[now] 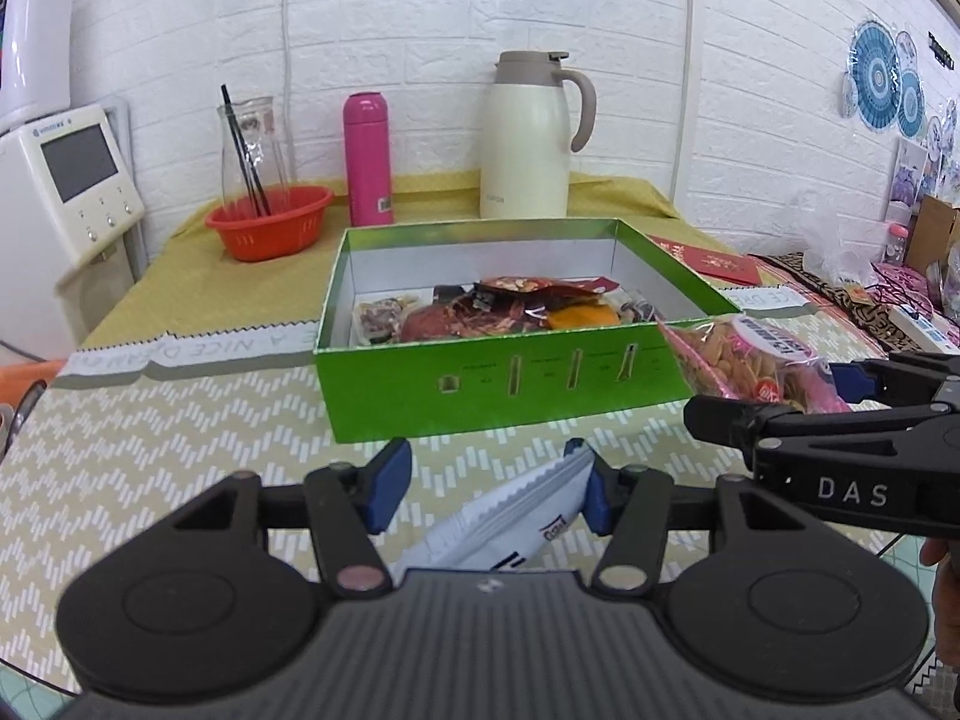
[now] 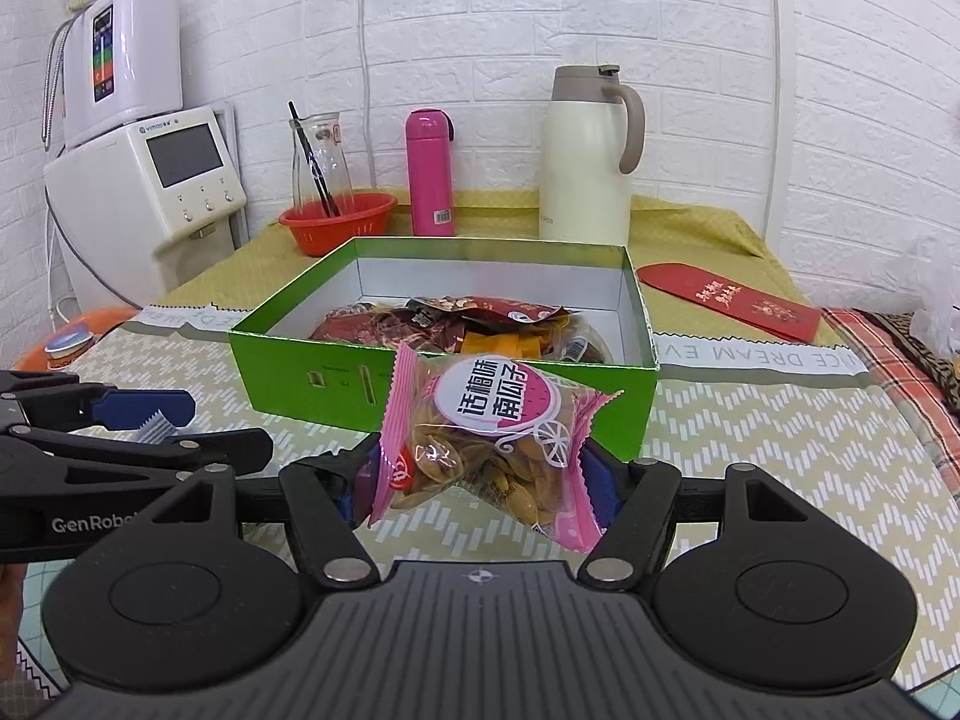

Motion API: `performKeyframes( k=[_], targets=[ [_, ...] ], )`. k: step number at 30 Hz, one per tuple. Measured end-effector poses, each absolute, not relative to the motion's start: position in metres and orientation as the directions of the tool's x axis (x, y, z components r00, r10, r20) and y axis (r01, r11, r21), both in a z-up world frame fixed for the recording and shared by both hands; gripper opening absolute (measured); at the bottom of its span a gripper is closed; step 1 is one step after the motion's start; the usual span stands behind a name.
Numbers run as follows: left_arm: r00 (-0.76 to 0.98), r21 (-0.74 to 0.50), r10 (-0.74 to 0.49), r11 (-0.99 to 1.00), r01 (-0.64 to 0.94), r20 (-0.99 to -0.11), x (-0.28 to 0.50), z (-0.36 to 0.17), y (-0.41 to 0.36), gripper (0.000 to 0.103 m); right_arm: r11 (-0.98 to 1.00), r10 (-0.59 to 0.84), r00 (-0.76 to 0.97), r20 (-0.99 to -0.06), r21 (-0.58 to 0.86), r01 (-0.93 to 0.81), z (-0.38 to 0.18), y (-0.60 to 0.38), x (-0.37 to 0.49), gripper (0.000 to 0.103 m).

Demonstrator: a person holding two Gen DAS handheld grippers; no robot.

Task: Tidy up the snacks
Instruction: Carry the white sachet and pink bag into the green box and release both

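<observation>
A green open box (image 1: 480,387) (image 2: 288,378) sits mid-table with several snack packets (image 1: 510,312) (image 2: 456,324) inside. My right gripper (image 2: 480,480) is shut on a pink bag of pumpkin seeds (image 2: 492,438), held just in front of the box's near wall; the bag also shows in the left wrist view (image 1: 744,360). My left gripper (image 1: 489,489) is open. A white snack packet (image 1: 510,528) lies between its fingers, leaning against the right pad (image 1: 594,498). The left gripper also shows at the left of the right wrist view (image 2: 150,420).
Behind the box stand a red basket (image 1: 270,222), a glass carafe (image 1: 252,144), a pink flask (image 1: 367,159) and a cream thermos jug (image 1: 528,138). Red envelopes (image 2: 732,300) lie right of the box. A white appliance (image 1: 66,180) stands at the left.
</observation>
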State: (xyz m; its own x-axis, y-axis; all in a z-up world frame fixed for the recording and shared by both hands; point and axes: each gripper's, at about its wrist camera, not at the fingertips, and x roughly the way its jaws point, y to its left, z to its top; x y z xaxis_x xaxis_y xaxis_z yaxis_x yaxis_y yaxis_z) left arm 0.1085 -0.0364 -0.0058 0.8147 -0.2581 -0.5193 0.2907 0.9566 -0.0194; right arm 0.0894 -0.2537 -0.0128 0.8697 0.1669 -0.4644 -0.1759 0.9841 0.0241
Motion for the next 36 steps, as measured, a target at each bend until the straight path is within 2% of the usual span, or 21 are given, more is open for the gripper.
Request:
performKeyframes(
  k=[1, 3, 4, 5, 8, 10, 12, 13, 15, 17, 30, 36],
  targets=[
    [0.812, -0.022, -0.261, 0.956, 0.293, -0.522, 0.108, -0.007, -0.034, 0.062, 0.984, 0.172, 0.868, -0.466, 0.032, -0.178, -0.014, -0.255, 0.09, 0.103],
    [0.803, -0.001, -0.26, 0.951, 0.308, -0.535, 0.108, -0.01, -0.032, 0.078, 0.984, 0.175, 0.866, -0.469, 0.047, -0.174, -0.015, -0.259, 0.089, 0.103],
    [0.8, 0.015, -0.252, 0.951, 0.31, -0.545, 0.108, -0.013, -0.032, 0.089, 0.984, 0.176, 0.865, -0.471, 0.052, -0.172, -0.015, -0.26, 0.089, 0.103],
    [0.8, 0.027, -0.246, 0.95, 0.31, -0.547, 0.108, -0.015, -0.031, 0.094, 0.984, 0.176, 0.864, -0.472, 0.057, -0.17, -0.016, -0.262, 0.088, 0.103],
    [0.782, 0.055, -0.25, 0.939, 0.34, -0.571, 0.111, -0.024, -0.033, 0.096, 0.985, 0.172, 0.863, -0.475, 0.065, -0.16, -0.016, -0.264, 0.087, 0.103],
    [0.768, 0.079, -0.237, 0.934, 0.349, -0.595, 0.115, -0.032, -0.037, 0.095, 0.985, 0.173, 0.861, -0.478, 0.072, -0.158, -0.016, -0.265, 0.088, 0.103],
    [0.747, 0.06, -0.248, 0.931, 0.359, -0.617, 0.118, -0.039, -0.038, 0.081, 0.984, 0.178, 0.861, -0.477, 0.08, -0.159, -0.016, -0.266, 0.087, 0.103],
    [0.735, 0.032, -0.262, 0.933, 0.36, -0.625, 0.12, -0.042, -0.037, 0.07, 0.984, 0.178, 0.861, -0.476, 0.079, -0.16, -0.017, -0.266, 0.087, 0.103],
    [0.738, 0.016, -0.262, 0.938, 0.347, -0.622, 0.121, -0.044, -0.036, 0.069, 0.984, 0.178, 0.861, -0.476, 0.074, -0.162, -0.017, -0.265, 0.087, 0.103],
    [0.744, 0.016, -0.264, 0.938, 0.346, -0.614, 0.12, -0.044, -0.036, 0.062, 0.983, 0.182, 0.86, -0.477, 0.072, -0.168, -0.017, -0.265, 0.087, 0.103],
    [0.827, -0.009, -0.259, 0.956, 0.294, -0.498, 0.112, -0.005, -0.028, 0.061, 0.977, 0.202, 0.867, -0.455, 0.037, -0.208, -0.01, -0.25, 0.087, 0.103],
    [0.848, -0.015, -0.241, 0.964, 0.265, -0.472, 0.121, 0.011, -0.033, 0.061, 0.976, 0.207, 0.881, -0.425, 0.031, -0.214, -0.001, -0.246, 0.088, 0.103]
  ],
)
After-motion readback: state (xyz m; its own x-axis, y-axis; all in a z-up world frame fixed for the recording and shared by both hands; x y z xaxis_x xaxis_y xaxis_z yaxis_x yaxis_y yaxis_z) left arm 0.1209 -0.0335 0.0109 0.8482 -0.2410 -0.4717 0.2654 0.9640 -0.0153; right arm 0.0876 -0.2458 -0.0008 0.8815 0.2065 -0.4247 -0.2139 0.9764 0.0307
